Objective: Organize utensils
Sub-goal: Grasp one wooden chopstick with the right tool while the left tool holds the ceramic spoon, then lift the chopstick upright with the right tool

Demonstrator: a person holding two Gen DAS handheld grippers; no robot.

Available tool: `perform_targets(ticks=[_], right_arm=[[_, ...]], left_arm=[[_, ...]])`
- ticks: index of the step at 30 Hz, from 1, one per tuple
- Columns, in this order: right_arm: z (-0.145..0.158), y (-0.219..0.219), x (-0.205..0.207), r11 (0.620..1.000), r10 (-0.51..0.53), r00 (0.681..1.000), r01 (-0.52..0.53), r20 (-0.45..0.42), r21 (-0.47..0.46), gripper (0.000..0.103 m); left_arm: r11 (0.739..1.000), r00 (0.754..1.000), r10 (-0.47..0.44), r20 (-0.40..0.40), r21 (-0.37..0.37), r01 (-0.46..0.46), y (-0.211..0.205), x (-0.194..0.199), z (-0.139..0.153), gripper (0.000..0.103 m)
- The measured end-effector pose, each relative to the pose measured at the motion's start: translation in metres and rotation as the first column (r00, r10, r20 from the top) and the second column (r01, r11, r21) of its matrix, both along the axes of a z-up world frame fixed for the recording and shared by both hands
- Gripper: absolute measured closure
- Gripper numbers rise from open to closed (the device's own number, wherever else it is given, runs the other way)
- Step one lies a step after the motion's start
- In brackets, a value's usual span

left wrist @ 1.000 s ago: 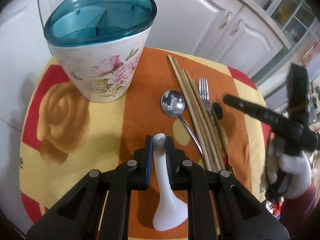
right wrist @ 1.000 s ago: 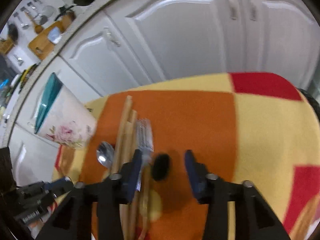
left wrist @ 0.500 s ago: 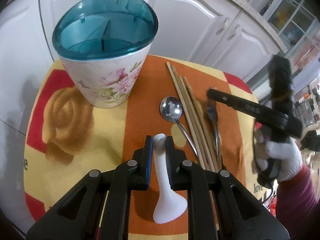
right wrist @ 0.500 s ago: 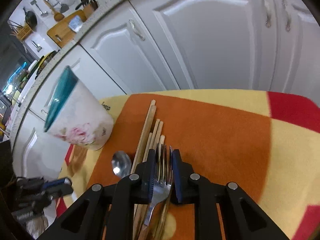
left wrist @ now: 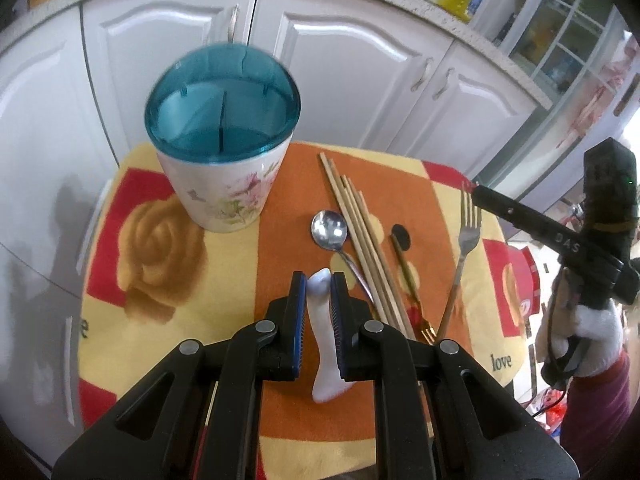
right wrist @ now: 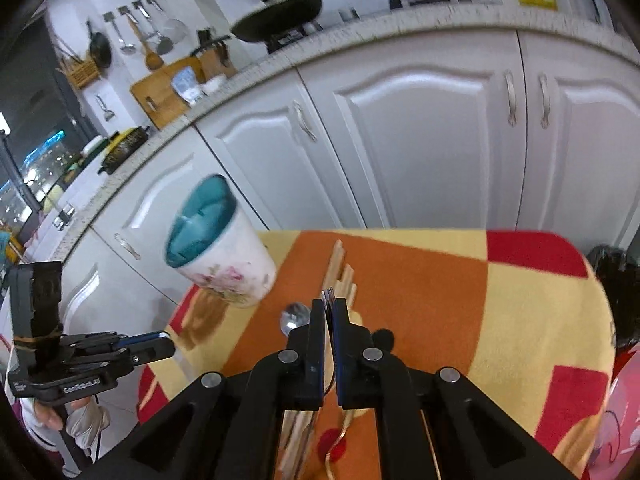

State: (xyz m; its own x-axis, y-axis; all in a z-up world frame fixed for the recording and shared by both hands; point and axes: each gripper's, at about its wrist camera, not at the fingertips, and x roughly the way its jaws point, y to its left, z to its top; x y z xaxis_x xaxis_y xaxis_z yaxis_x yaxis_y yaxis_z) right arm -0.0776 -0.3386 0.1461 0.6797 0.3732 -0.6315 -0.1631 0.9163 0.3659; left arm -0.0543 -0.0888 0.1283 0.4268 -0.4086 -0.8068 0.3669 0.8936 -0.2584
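My left gripper is shut on the handle of a white ceramic spoon, whose bowl hangs low under the fingers. Ahead and to the left stands a floral holder with a divided teal top. A metal spoon, several wooden chopsticks and a black spoon lie on the cloth. My right gripper is shut on a steel fork, with only the tines showing past the pads. In the left wrist view the fork hangs tilted above the cloth from the right gripper.
A small table carries an orange, yellow and red cloth. White cabinet doors stand close behind it. A gloved hand holds the right tool off the table's right edge. In the right wrist view the left gripper hovers at the left.
The right gripper has shut on the fork and lifted it off the cloth to the right. The left gripper has risen with the white spoon, so the holder looks farther away.
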Motion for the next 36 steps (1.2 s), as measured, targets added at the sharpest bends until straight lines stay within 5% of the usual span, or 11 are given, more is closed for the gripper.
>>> perform_targets(ticks=[21, 27, 29, 31, 36], right_arm=[[0.076, 0.027, -0.006, 0.999, 0.036, 0.985, -0.031, 0.17, -0.028, 0.103], [0.041, 0.015, 0.005, 1.0, 0.0, 0.998, 0.002, 0.059, -0.027, 0.1], [0.027, 0.015, 0.005, 0.999, 0.014, 1.0, -0.014, 0.016, -0.043, 0.089], [0.005, 0.015, 0.006, 0.998, 0.021, 0.998, -0.024, -0.056, -0.052, 0.067], [-0.042, -0.007, 0.01, 0.999, -0.047, 0.985, 0.046, -0.167, -0.009, 0.067]], left_arm=[[1.0, 0.996, 0.01, 0.094, -0.024, -0.008, 0.034, -0.015, 0.059, 0.098], [0.999, 0.993, 0.04, 0.111, -0.032, -0.037, 0.044, -0.013, 0.063, 0.098], [0.999, 0.994, 0.045, 0.099, -0.033, -0.042, 0.046, -0.013, 0.059, 0.098], [0.998, 0.995, 0.049, 0.084, -0.035, -0.046, 0.046, -0.011, 0.054, 0.098], [0.998, 0.996, 0.055, 0.066, -0.037, -0.053, 0.044, -0.007, 0.048, 0.098]])
